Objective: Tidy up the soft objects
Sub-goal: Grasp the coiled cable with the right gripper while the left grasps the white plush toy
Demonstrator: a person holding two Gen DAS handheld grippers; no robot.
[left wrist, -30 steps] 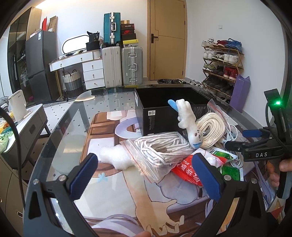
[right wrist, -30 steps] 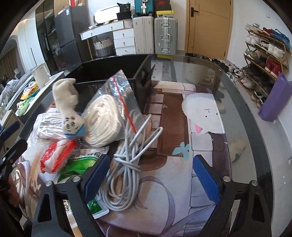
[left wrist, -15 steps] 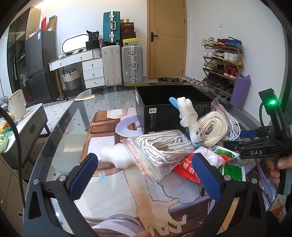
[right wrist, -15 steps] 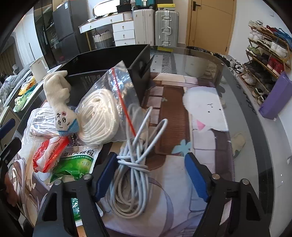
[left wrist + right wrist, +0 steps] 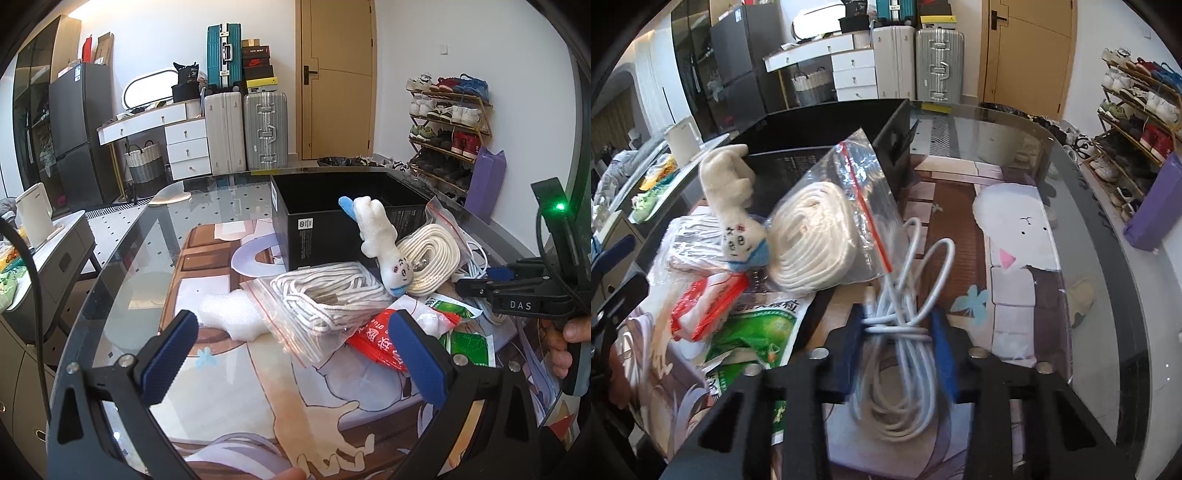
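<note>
The right gripper (image 5: pixel 897 328) pinches the white cable bundle (image 5: pixel 905 354) just in front of the black box (image 5: pixel 827 136) — the left gripper (image 5: pixel 291 354) hangs spread wide before the bagged rope (image 5: pixel 325 299) beside that box

Glass table (image 5: pixel 122 258) with black box (image 5: pixel 317 236), bagged ropes (image 5: pixel 325 299), white cable (image 5: pixel 905 332), snack packets (image 5: pixel 757 325)

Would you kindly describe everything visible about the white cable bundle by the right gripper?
The white cable bundle is a thin, smooth, rubbery-looking cord coiled into long loops and cinched at its middle by a few turns of itself. It lies on the glass table, its far loops touching the bagged white rope. The right gripper pinches its wrapped waist.
</note>
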